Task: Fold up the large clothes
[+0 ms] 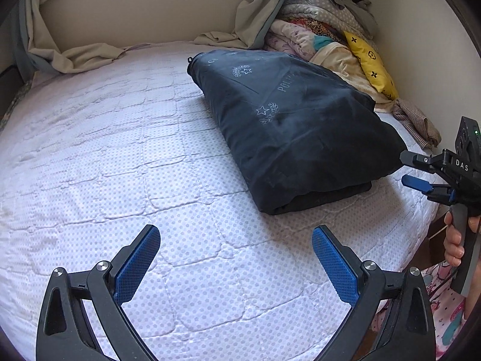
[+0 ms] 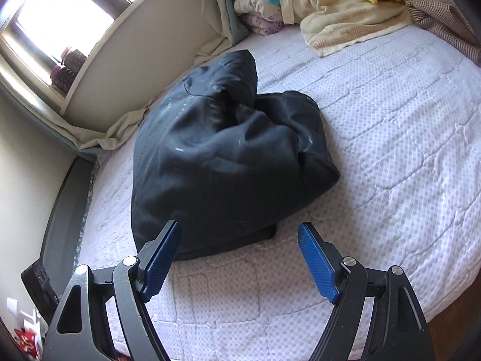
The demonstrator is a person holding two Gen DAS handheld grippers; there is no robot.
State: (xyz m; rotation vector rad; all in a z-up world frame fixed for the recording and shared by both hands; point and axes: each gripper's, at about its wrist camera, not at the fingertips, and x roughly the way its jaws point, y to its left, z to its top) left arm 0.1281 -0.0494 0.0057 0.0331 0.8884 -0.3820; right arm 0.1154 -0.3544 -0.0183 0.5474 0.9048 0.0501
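Observation:
A dark navy garment point(image 1: 288, 126) with pale star prints lies folded into a thick bundle on the white quilted bed point(image 1: 120, 150). My left gripper point(image 1: 236, 231) hangs open over bare bedding, short of the bundle's near edge, with nothing between its fingers. At the right edge of that view, my right gripper point(image 1: 403, 167) stands open beside the bundle's right corner. In the right wrist view the garment point(image 2: 222, 156) looks puffed and creased. My right gripper point(image 2: 239, 228) is open at its near edge, its left fingertip point(image 2: 168, 243) in front of the cloth, and it grips nothing.
A pile of blankets and clothes point(image 1: 318, 30) with a yellow pillow point(image 1: 369, 60) fills the far corner against the wall. A beige towel point(image 2: 339, 21) and a checked cloth point(image 2: 436, 15) lie near it. Curtain fabric point(image 1: 75, 54) drapes onto the bed's far side. A hand point(image 1: 454, 240) holds the right gripper's handle.

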